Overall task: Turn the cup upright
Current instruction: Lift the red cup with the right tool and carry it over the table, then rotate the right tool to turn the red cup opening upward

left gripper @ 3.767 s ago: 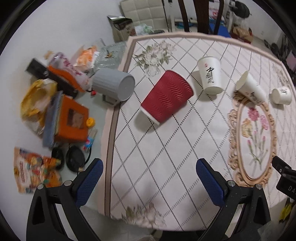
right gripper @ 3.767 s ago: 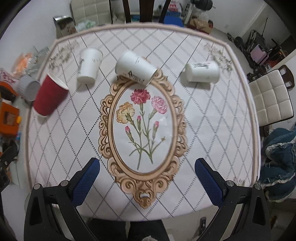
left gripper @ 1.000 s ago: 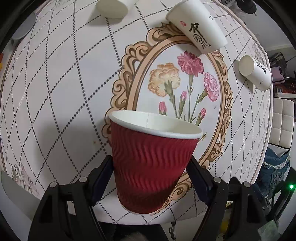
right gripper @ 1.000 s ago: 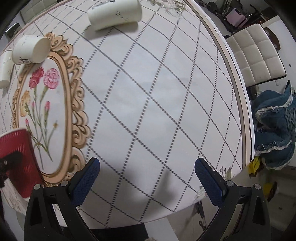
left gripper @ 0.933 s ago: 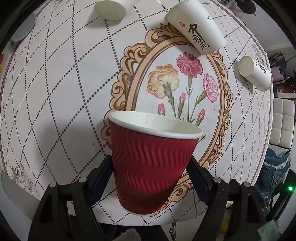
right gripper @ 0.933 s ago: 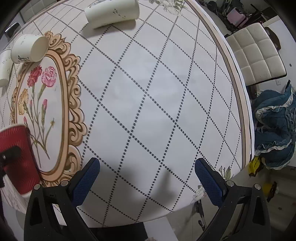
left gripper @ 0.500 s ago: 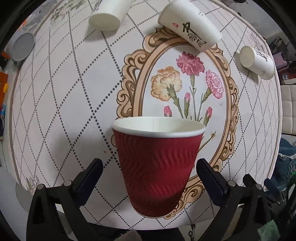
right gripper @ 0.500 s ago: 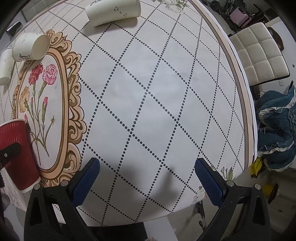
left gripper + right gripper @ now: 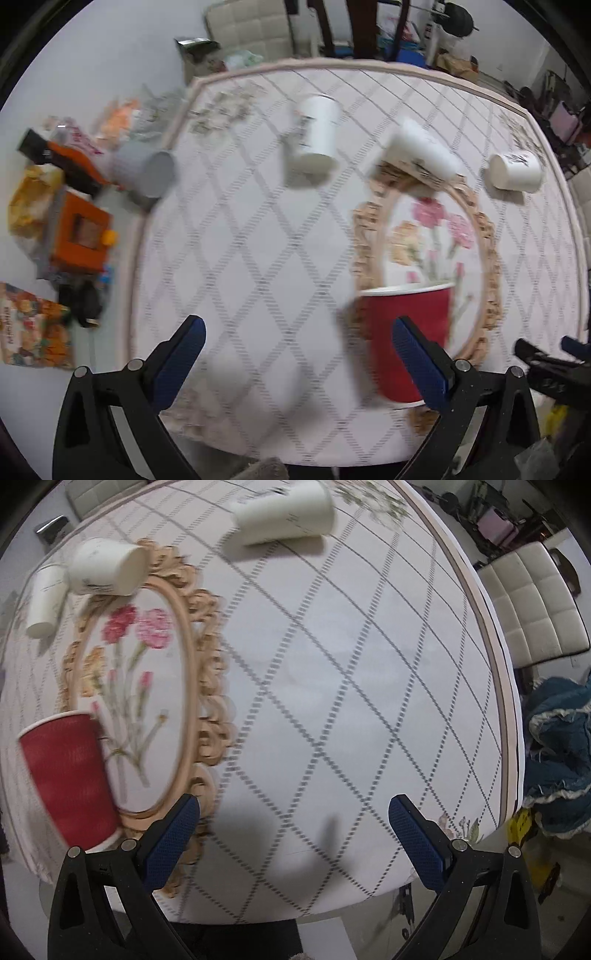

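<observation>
A red ribbed paper cup [image 9: 406, 332] stands upright, mouth up, on the patterned tablecloth [image 9: 258, 258], at the near end of the gold-framed flower medallion [image 9: 436, 236] and close to the table's near edge. We see our left gripper [image 9: 299, 350] with its blue-padded jaws spread wide and holding nothing; the cup sits off to the right of the gap, its lower part behind the right-hand finger [image 9: 417, 362], and we cannot tell whether the two touch. Both views are smeared by motion.

From the right wrist, the same cup [image 9: 70, 775] appears at the far left, well apart from our right gripper [image 9: 291, 834], whose jaws are likewise wide apart and empty over bare cloth.

Three white paper cups lie on their sides farther back: one [image 9: 317, 136] left of the medallion's far end, one [image 9: 421, 151] across the medallion's top rim, one [image 9: 515, 171] toward the right border. A grey cup [image 9: 146, 173] lies just beside the cloth's left edge, among snack packets [image 9: 29, 328] and an orange box [image 9: 79, 232]. A padded white chair [image 9: 532, 609] stands at the table's right side.
</observation>
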The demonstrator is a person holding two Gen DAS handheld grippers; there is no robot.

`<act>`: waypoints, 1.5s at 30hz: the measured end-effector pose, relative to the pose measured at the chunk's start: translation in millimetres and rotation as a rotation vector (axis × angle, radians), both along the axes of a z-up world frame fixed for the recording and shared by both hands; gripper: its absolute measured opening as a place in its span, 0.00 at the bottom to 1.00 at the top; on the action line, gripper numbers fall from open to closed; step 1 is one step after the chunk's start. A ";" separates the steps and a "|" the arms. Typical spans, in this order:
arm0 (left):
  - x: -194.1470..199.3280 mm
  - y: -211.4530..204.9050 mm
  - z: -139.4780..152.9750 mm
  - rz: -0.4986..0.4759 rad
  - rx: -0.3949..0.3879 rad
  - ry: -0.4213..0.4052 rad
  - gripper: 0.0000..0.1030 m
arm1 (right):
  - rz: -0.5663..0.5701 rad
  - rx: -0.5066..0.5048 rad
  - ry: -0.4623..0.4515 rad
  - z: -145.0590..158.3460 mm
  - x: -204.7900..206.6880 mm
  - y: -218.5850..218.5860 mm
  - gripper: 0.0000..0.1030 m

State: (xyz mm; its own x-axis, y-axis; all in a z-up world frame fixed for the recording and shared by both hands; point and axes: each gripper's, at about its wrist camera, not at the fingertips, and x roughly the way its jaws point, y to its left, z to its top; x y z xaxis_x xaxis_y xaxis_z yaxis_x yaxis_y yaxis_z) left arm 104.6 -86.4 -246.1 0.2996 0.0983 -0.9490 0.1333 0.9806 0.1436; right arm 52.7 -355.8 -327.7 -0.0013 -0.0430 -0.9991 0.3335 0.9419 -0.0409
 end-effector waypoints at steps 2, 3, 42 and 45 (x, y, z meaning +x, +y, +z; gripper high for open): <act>0.1 18.7 3.2 0.017 0.012 -0.026 1.00 | 0.021 0.015 -0.011 8.1 2.9 15.5 1.00; 1.1 28.1 2.2 0.028 0.013 -0.033 1.00 | 0.032 0.020 -0.017 12.4 5.8 24.2 1.00; 2.6 106.4 -67.2 0.007 0.037 0.109 1.00 | 0.024 0.101 0.046 -13.2 50.7 164.7 0.71; 5.8 108.8 -64.6 0.010 0.026 0.121 1.00 | -0.004 0.132 -0.008 -5.2 48.5 155.0 0.71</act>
